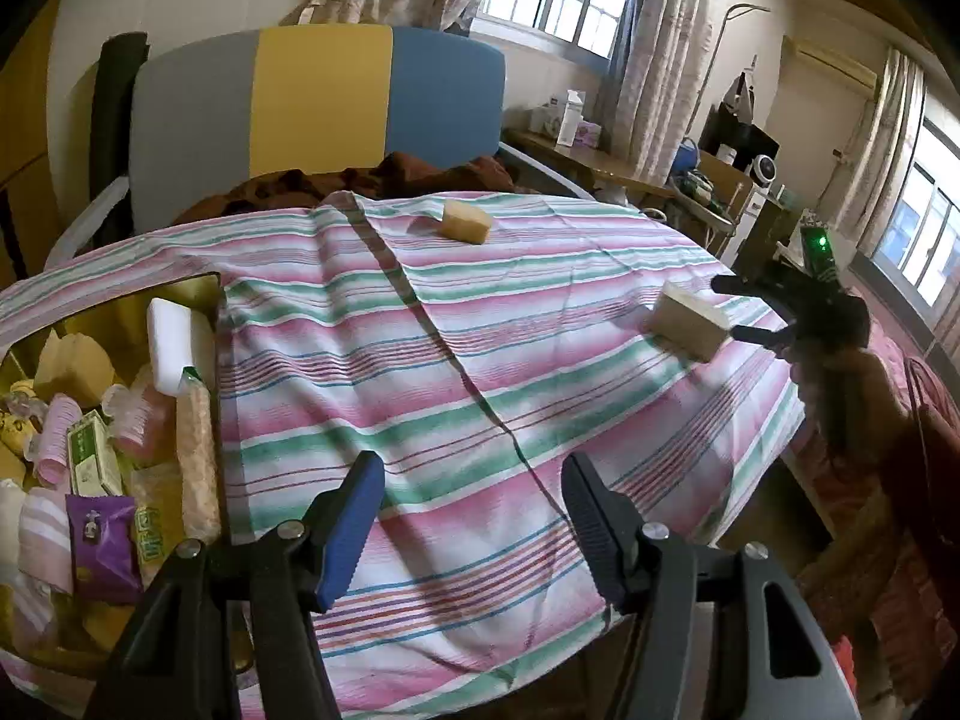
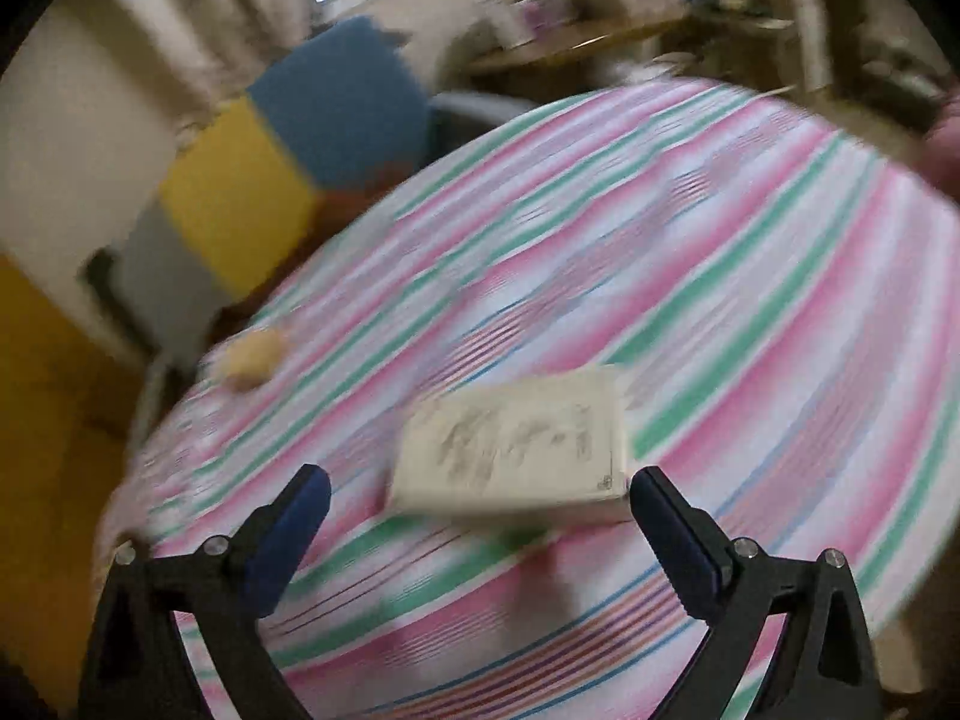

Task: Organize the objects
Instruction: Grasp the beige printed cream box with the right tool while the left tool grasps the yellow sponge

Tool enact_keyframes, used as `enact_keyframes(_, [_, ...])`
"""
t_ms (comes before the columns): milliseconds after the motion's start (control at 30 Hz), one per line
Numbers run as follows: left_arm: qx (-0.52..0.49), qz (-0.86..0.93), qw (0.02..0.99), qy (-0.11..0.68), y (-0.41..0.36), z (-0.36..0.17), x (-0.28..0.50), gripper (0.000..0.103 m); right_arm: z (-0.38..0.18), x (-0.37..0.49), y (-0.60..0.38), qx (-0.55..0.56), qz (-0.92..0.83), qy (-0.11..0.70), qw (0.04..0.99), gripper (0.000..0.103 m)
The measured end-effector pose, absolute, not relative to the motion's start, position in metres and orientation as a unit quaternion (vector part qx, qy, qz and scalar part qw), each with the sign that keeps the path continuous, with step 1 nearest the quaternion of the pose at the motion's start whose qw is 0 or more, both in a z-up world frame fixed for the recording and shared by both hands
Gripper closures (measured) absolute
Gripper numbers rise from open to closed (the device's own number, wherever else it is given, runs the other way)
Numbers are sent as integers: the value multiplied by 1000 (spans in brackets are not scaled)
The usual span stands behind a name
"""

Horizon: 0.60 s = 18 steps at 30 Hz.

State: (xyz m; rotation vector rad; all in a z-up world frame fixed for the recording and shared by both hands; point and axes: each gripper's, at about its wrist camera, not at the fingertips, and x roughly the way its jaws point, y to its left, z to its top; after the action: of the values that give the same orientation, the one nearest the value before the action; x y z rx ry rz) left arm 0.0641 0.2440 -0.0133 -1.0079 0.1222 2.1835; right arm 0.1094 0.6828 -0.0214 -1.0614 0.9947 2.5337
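Left wrist view: left gripper [image 1: 474, 516] half-spread, nothing between its fingers, over the striped cloth [image 1: 480, 360]. Yellow bin [image 1: 204, 291] of toiletries at left. Tan sponge [image 1: 465, 221] far back. Right gripper [image 1: 741, 309] flanks the cream box [image 1: 690, 324].

Right wrist view, blurred: right gripper [image 2: 480, 498] spread wide; cream box [image 2: 510, 450] on cloth between the fingertips, not clamped.

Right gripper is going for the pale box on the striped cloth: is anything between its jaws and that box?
Nothing visible. The right gripper is open, and the pale box lies on the striped cloth just ahead of its fingertips, partly between them. The tan sponge block sits far off to the side, out of the path.
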Motion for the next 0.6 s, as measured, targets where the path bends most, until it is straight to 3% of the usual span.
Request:
enact_keyframes(133, [-390, 847, 358, 51, 244, -13, 68, 41, -8, 99, 633, -380, 879, 288, 29, 2])
enact_keyframes(300, [-395, 847, 352, 47, 242, -15, 67, 41, 9, 92, 631, -370, 906, 163, 129, 2])
enact_keyframes(500, [-407, 840, 353, 62, 251, -19, 63, 41, -21, 68, 650, -422, 881, 130, 168, 3])
enact_keyframes(600, [-410, 837, 355, 68, 259, -20, 57, 41, -34, 67, 661, -431, 877, 134, 167, 16])
